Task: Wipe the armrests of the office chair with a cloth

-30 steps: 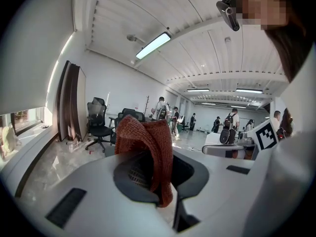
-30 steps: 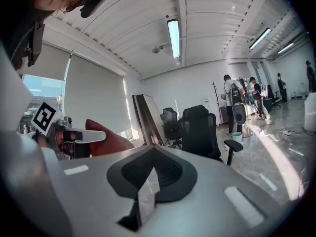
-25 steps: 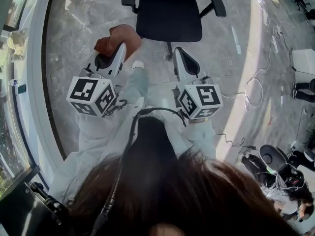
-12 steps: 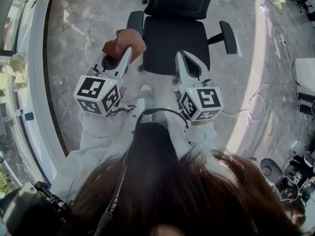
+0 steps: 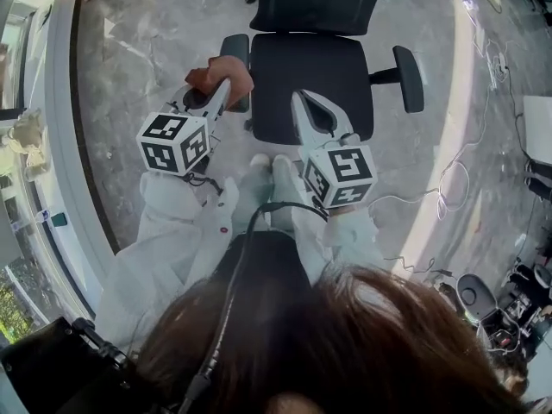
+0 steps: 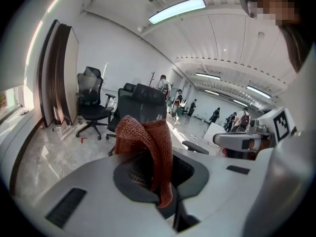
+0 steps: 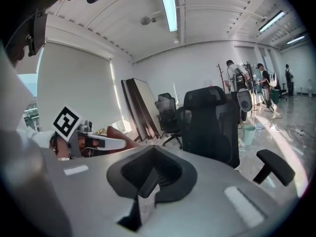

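the person has closed in on the office chair (image 5: 306, 67), so the left gripper (image 5: 222, 89), clamped on the red cloth (image 5: 222, 70), now sits over the chair's left-hand armrest (image 5: 235, 48), ready to wipe, while the right gripper (image 5: 299, 102), jaws together on nothing, hovers before its seat.

Grey marble floor (image 5: 155, 50), white walls (image 7: 197, 68), ceiling strip lights (image 7: 168, 4).

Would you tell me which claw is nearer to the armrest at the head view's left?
Left. The left claw, shut on the cloth, is right at that armrest; the right claw hangs over the front of the seat, farther off.
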Demonstrator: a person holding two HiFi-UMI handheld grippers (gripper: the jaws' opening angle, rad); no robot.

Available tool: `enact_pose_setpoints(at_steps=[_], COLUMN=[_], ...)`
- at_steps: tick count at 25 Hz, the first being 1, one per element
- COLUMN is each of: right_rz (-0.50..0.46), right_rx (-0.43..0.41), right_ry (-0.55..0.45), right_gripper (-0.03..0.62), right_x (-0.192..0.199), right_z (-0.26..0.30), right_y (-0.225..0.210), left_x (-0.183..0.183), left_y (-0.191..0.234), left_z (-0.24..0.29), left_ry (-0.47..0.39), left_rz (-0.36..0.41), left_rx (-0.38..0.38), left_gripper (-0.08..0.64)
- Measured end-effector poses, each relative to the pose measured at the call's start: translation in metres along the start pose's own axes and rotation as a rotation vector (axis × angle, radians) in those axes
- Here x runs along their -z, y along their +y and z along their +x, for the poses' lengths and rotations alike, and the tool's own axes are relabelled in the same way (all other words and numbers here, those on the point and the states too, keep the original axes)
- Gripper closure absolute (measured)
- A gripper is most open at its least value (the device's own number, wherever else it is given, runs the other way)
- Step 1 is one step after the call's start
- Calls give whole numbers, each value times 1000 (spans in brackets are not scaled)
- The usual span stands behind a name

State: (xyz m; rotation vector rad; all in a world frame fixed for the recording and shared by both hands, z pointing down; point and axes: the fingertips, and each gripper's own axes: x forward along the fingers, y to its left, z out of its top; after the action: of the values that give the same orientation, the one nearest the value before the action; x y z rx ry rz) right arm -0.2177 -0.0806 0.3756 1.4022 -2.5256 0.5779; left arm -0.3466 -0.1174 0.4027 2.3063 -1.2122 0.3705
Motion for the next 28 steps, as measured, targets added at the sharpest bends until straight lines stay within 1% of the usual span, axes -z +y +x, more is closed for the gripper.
enact_pose_setpoints(at_steps=[3, 7, 11, 14, 18, 22, 26, 28], right_rz=[28, 42, 19, 0, -7, -11, -13, -17], right_rx=[-6, -4, 2, 4, -25, -67, -89, -101], right_ry=[38, 93, 129, 142, 148, 146, 150, 151], right_gripper=[591, 591, 591, 591, 591, 591, 591, 591], right_x=[13, 33, 44, 53, 60, 59, 56, 56], right_z=[15, 32, 58, 81, 102, 104, 96, 93], right_y=[-7, -23, -40, -50, -44, -29, -25, -20], left_x=[-1, 2, 22, 46, 79, 110, 122, 129], left_y=[31, 74, 111, 125, 135, 146, 138, 130], left_z=[36, 98, 159, 185, 193, 177, 156, 142], left_ry=[14, 71, 154, 218, 328, 420, 418, 416], left_rz=[-56, -100, -184, -215, -199, -218, -270, -274], left_rx=[17, 3, -8, -21, -70, -127, -139, -136], left_gripper=[523, 523, 523, 523, 523, 523, 523, 523])
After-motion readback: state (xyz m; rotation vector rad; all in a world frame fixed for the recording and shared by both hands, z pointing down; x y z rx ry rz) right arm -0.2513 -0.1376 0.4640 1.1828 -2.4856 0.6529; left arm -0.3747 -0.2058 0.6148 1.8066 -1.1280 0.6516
